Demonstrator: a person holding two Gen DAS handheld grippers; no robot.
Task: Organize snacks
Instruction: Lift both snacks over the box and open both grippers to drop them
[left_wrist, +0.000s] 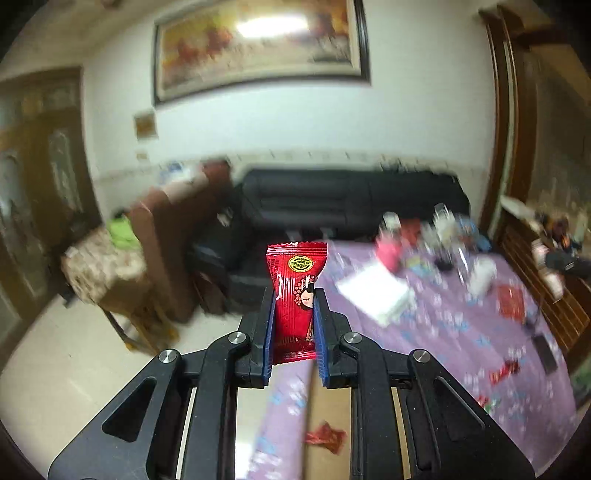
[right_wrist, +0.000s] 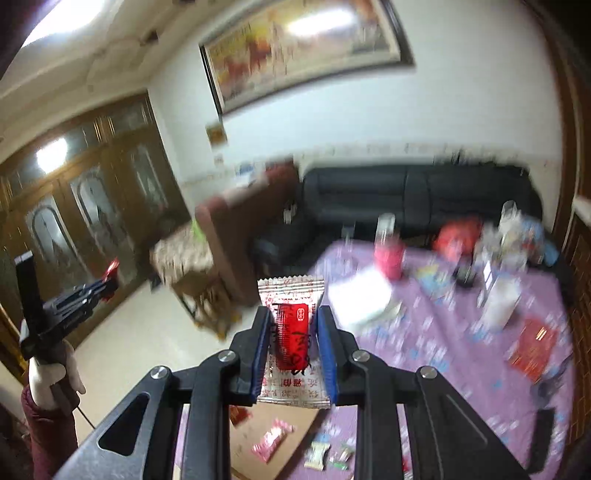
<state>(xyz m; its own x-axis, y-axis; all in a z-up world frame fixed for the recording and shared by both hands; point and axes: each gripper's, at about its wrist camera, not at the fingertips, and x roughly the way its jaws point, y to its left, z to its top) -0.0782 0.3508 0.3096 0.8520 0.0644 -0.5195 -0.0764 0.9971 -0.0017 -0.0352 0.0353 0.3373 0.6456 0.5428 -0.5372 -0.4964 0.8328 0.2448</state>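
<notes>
The table (left_wrist: 461, 332), draped in a purple flowered cloth, fills the right side of both wrist views, with a black sofa (left_wrist: 351, 199) beyond its far edge. At the table's near edge, below the grippers, lies a flat brown cardboard piece (right_wrist: 273, 421); whether it is a box or a sheet cannot be told. In the right wrist view one pink-and-white snack packet (right_wrist: 272, 441) rests on it, and two small packets (right_wrist: 328, 456) lie just beside it on the cloth. In the left wrist view one red crumpled wrapper (left_wrist: 327, 437) lies on the same cardboard.

Both grippers are raised above the table's near edge and point slightly downward toward the far side. The left gripper (left_wrist: 294, 317) is clamped on a red snack packet (left_wrist: 295, 291) that stands upright between its blue pads, its crimped top above the fingertips. In the right wrist view this gripper shows at the left edge, carried by a gloved hand (right_wrist: 55, 376) above a dark red sleeve.

The right gripper (right_wrist: 293, 332) grips a silver packet with a red label (right_wrist: 291, 332), also upright, its lower end hanging below the pads.

Blurred bottles and packets crowd the table's far right corner; they cannot be counted.
</notes>
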